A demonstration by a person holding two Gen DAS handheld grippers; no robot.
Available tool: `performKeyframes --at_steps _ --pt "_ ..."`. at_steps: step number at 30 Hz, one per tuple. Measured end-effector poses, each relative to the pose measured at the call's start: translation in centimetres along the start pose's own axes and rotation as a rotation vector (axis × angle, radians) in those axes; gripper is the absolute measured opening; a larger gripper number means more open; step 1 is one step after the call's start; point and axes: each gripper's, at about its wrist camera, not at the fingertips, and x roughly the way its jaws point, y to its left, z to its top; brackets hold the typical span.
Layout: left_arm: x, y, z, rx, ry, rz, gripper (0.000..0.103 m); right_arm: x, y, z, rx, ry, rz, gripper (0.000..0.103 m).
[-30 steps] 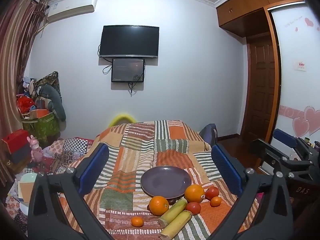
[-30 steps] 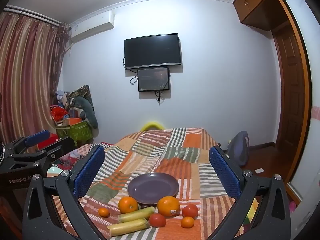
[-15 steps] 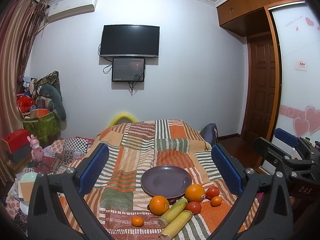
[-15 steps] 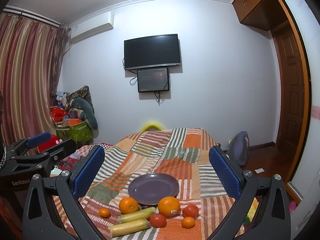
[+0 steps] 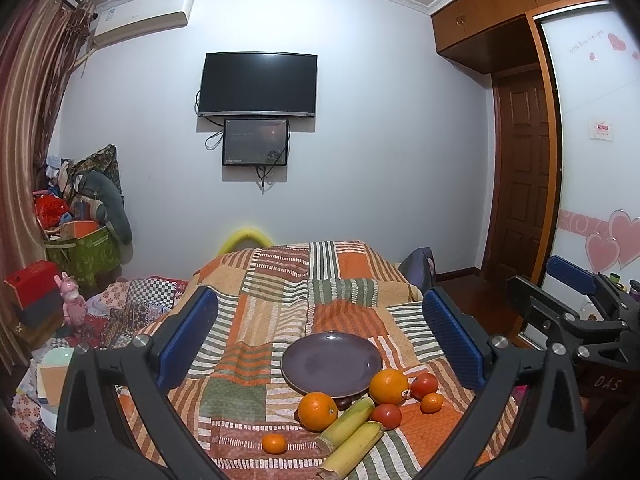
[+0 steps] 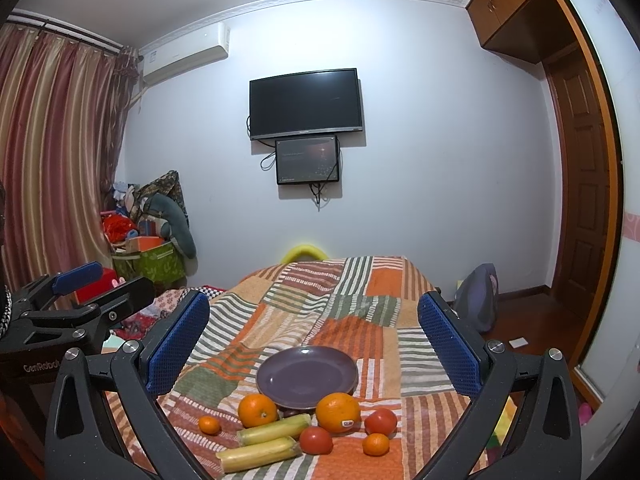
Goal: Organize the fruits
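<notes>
Task looks unstarted. Purple plate (image 6: pixel 306 376) sits bare on the patchwork blanket (image 6: pixel 360 308) covering the bed, nothing in it. It's the only container near the fruit.

All produce lies on the blanket in a loose cluster at the plate's near edge:
- two large oranges, left orange (image 6: pixel 257 410) and stickered orange (image 6: pixel 338 412), both just beside the rim
- two small tangerines, one far left (image 6: pixel 209 425), one near right (image 6: pixel 375 444)
- two tomatoes (image 6: pixel 380 421), (image 6: pixel 316 440)
- two yellow-green stalk pieces, sugarcane by the look (image 6: pixel 274 430), (image 6: pixel 258 456), lying side by side
- a small dark item tucked under the plate's front rim between the oranges; can't tell what it is.

Left hand-held gripper (image 5: pixel 320 340): fingers spread wide, holding nothing, up off the bed and aimed at the plate. Right hand-held gripper (image 6: pixel 312 336): same, spread and empty, well short of the fruit.

Remaining: everything. My read is each piece still has to go onto the plate; with this many, the cane pieces probably won't fit flat alongside the round fruit.
</notes>
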Motion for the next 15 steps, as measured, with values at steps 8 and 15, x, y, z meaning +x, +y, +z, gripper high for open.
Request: performKeyframes --at_steps 8,15 --pt "-0.06 -0.05 -0.05 -0.002 -0.003 0.001 0.103 -0.11 0.04 0.06 -0.003 -0.004 0.001 0.103" --pt "-0.11 -0.05 0.02 -0.001 -0.008 0.002 0.103 -0.12 0.11 0.12 -0.008 -0.005 -0.001 0.103"
